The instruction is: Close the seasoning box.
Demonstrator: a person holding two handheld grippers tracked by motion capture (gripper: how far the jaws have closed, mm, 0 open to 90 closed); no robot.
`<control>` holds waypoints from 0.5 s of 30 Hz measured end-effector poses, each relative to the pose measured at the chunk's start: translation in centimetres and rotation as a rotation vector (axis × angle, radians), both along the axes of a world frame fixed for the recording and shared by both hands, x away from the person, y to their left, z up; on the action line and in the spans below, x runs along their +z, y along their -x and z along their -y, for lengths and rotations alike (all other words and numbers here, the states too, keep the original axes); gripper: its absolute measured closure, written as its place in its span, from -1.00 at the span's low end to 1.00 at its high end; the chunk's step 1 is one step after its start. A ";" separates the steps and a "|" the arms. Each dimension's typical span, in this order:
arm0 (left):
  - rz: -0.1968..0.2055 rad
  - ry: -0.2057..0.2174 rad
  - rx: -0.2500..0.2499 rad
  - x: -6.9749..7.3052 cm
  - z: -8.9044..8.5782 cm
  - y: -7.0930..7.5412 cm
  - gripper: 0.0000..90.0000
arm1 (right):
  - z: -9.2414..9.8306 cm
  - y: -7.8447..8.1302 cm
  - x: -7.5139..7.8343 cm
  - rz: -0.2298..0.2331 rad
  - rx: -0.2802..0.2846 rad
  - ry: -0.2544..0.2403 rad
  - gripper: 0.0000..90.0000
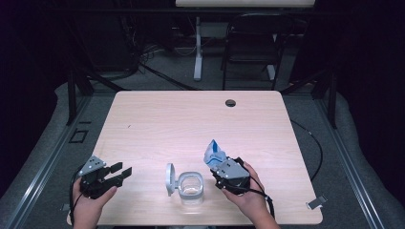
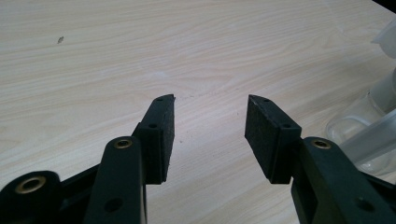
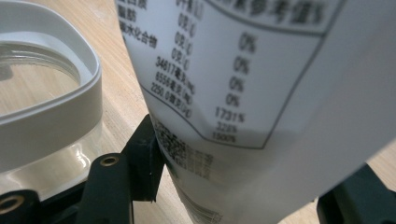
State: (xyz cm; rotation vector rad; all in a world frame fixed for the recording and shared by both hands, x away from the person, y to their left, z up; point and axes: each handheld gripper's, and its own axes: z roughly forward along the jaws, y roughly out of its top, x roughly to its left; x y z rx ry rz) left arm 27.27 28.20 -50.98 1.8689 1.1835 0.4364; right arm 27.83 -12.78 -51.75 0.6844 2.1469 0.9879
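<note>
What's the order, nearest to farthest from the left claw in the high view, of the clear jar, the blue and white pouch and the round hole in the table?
1. Clear jar, just right of the left claw, lid open.
2. Blue and white pouch, farther right, held in the right claw.
3. Round hole, near the table's far edge.

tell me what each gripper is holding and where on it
The right gripper grips a white and blue pouch by its lower end, jaws on either side. The left gripper holds nothing, jaws open.

Left gripper [image 1: 120, 170]: black body, grey three-cornered top plate, flat black pads [image 2: 164, 135], brass-coloured pivot bushings. Right gripper [image 1: 215, 164]: same black build, grey plate, black cable trailing. Forearms bare.
</note>
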 end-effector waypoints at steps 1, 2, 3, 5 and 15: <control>-0.002 -0.002 0.000 0.0 0.0 0.0 0.17 | 0.0 0.0 0.0 0.006 -0.003 0.010 -0.08; -0.002 -0.002 0.000 0.0 0.0 0.0 0.17 | -0.1 0.0 -0.1 0.011 -0.005 0.014 -0.08; -0.003 -0.003 -0.001 0.0 0.0 0.0 0.17 | -0.1 0.0 -0.2 0.017 -0.003 0.015 -0.08; -0.006 -0.005 -0.002 -0.1 0.0 0.0 0.18 | -0.2 0.0 -0.3 0.023 -0.006 0.028 -0.08; -0.009 -0.003 -0.001 -0.2 0.0 -0.1 0.18 | -0.5 0.1 -0.9 0.062 -0.006 0.085 -0.08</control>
